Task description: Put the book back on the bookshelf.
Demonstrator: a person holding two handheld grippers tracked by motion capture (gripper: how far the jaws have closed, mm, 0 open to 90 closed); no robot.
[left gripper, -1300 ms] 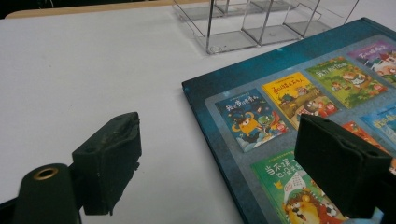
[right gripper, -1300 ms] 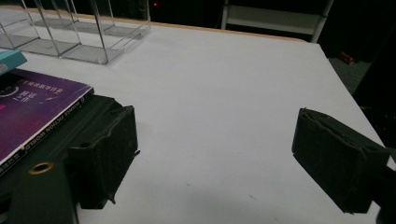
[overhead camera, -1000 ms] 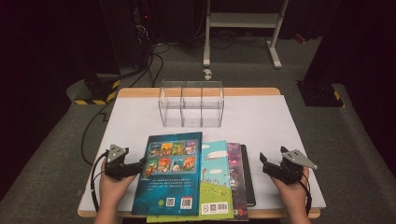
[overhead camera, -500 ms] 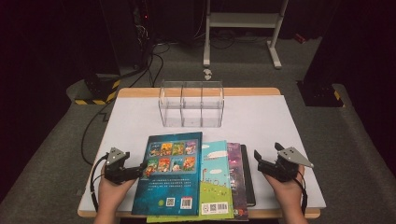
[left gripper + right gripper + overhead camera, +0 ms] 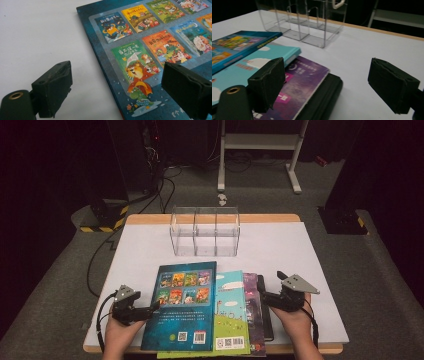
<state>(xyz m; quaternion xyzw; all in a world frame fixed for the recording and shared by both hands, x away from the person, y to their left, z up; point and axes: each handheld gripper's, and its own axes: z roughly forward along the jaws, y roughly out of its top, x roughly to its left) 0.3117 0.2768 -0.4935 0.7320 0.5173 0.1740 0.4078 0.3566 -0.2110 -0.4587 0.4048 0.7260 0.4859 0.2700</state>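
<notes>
A person's two hands come in from the near edge of a white table (image 5: 310,250), each holding a black two-jaw gripper. The left gripper (image 5: 150,309) has its jaws spread wide, straddling the left edge of a dark blue picture book (image 5: 182,307) without touching it. The right gripper (image 5: 265,296) is also wide open, holding nothing, poised just beside the right side of the stack.

The blue book lies flat on top of a fanned pile near the table's front edge. Under it, stepping out to the right, lie a light blue book (image 5: 231,315), a purple book (image 5: 307,75) and a black book (image 5: 325,97) at the bottom (possibly a case; the angle is poor).

The blue book is likely a stiff, fairly light hardcover with a glossy, perhaps slippery cover. Its overhanging left edge, in front of the left gripper, looks the best place to pinch.

Farther back, well apart from the books, stands an empty clear acrylic rack (image 5: 205,232) with three compartments. Beyond the table are a dark floor and a metal stand (image 5: 260,142).
</notes>
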